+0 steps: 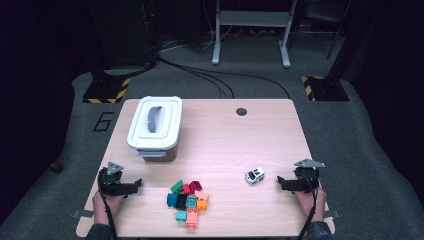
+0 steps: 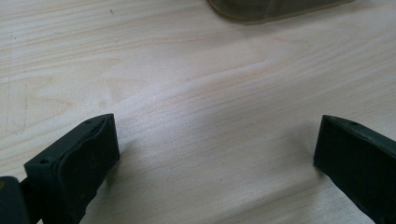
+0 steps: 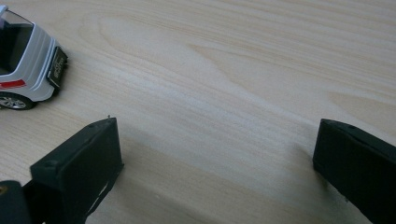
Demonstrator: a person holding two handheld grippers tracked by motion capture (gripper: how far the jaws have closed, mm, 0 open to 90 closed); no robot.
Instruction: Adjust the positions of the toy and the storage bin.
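Your left tool (image 1: 136,185) rests on the counter (image 1: 225,140) near its front left corner, jaws spread wide with bare wood between them. Your right tool (image 1: 280,183) sits near the front right, also released, nothing gripped. The white toy car (image 1: 254,175) stands just beside the right tool, slightly ahead of its jaws; the right gripper view catches the car's rear at upper left. A pile of coloured building bricks (image 1: 188,200) lies between both tools. A white-lidded bin (image 1: 154,125) sits farther back on the left.
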